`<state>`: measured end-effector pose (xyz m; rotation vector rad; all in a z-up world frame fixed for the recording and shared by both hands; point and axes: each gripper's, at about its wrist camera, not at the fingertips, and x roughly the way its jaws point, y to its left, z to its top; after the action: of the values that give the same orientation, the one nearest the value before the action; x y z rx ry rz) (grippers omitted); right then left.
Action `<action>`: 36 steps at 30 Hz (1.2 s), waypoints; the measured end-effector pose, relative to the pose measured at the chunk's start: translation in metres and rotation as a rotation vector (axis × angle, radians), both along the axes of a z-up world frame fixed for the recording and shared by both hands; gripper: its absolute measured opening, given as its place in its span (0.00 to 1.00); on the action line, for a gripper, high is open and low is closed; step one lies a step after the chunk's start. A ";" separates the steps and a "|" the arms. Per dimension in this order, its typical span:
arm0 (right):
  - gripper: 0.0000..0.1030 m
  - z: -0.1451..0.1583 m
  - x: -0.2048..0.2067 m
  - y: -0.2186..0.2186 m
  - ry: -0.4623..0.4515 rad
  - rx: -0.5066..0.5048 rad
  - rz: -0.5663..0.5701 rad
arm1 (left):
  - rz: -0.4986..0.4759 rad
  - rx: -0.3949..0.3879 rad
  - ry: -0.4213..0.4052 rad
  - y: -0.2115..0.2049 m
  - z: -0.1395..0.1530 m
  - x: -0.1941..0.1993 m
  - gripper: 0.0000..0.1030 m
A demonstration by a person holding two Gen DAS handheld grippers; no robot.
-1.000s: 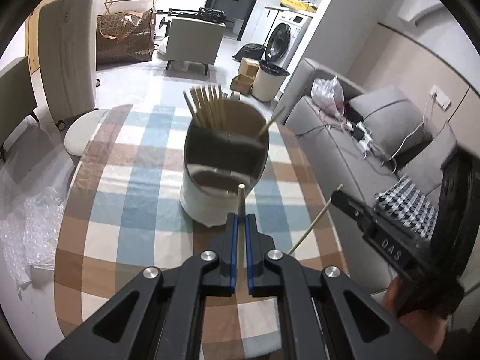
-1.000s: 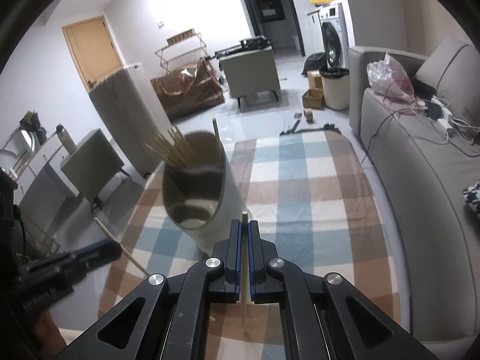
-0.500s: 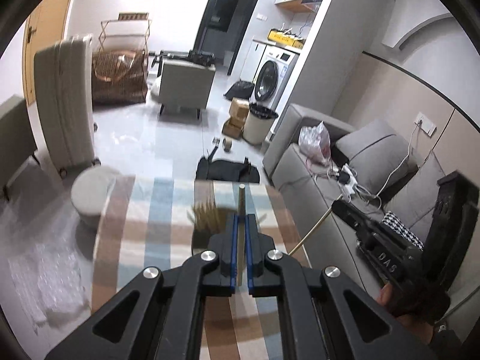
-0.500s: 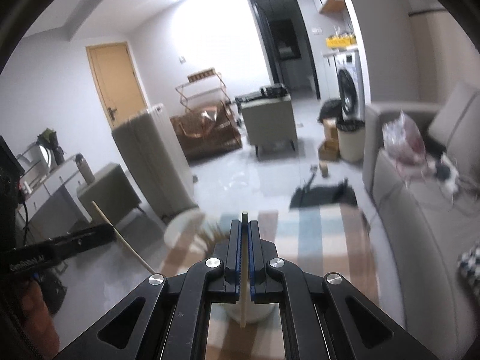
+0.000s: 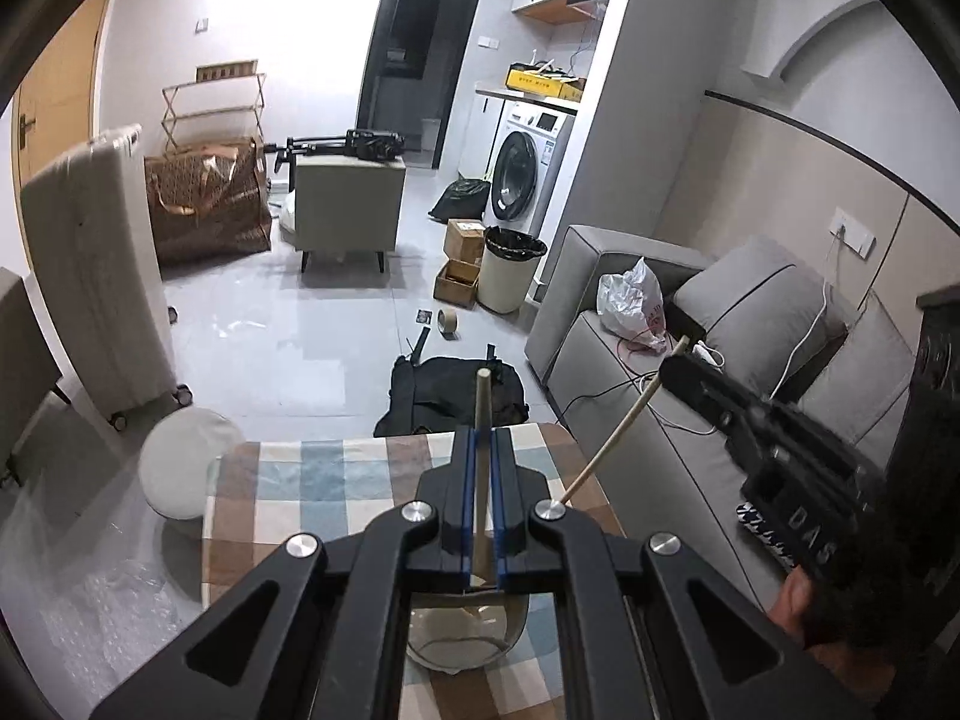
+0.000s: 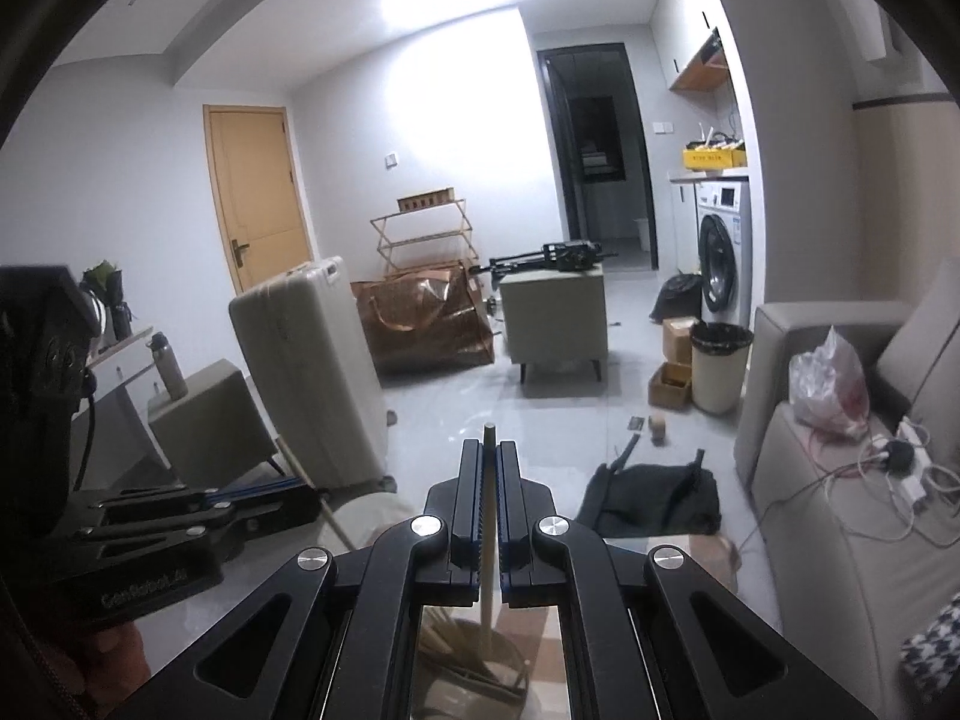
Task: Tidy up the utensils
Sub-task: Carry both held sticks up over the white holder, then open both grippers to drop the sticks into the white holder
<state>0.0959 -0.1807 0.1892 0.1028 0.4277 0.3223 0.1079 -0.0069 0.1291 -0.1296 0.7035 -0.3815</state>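
My left gripper (image 5: 482, 444) is shut on a wooden chopstick (image 5: 481, 414) that stands upright between its pads. Below it the rim of the round utensil holder (image 5: 468, 648) shows on the checked tablecloth (image 5: 312, 480). My right gripper (image 6: 489, 456) is shut on another wooden chopstick (image 6: 489, 564), whose lower end reaches down into the holder (image 6: 474, 660), where several chopsticks lean. The right gripper also shows in the left wrist view (image 5: 672, 369) with its chopstick (image 5: 618, 432) slanting down. The left gripper also shows in the right wrist view (image 6: 300, 495).
A grey sofa (image 5: 690, 360) with a plastic bag runs along the table's right side. A black bag (image 5: 450, 390) lies on the floor beyond the table's far edge. A white stool (image 5: 186, 462) and a suitcase (image 5: 102, 264) stand to the left.
Both grippers have tilted up and come over the holder, each still holding its chopstick. The holder has dropped from the middle of the views to the bottom edge.
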 end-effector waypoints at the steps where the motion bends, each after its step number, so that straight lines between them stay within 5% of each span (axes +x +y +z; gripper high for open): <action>1: 0.03 -0.005 0.004 0.000 0.008 0.001 -0.001 | 0.002 0.003 0.004 0.001 -0.007 0.004 0.00; 14: 0.03 -0.061 0.027 0.007 0.103 -0.035 0.031 | -0.005 -0.050 0.095 0.002 -0.040 0.014 0.00; 21: 0.03 -0.077 0.025 0.017 0.133 -0.107 0.073 | -0.025 -0.043 0.142 -0.002 -0.054 0.014 0.00; 31: 0.06 -0.109 0.035 0.018 0.265 -0.080 0.140 | -0.088 0.008 0.234 -0.012 -0.078 0.014 0.00; 36: 0.24 -0.124 0.026 0.006 0.292 -0.062 0.106 | -0.043 0.042 0.278 -0.005 -0.083 0.013 0.06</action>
<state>0.1217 -0.1744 0.0652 0.0670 0.7337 0.3999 0.1211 -0.0116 0.0461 -0.1297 0.9894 -0.3935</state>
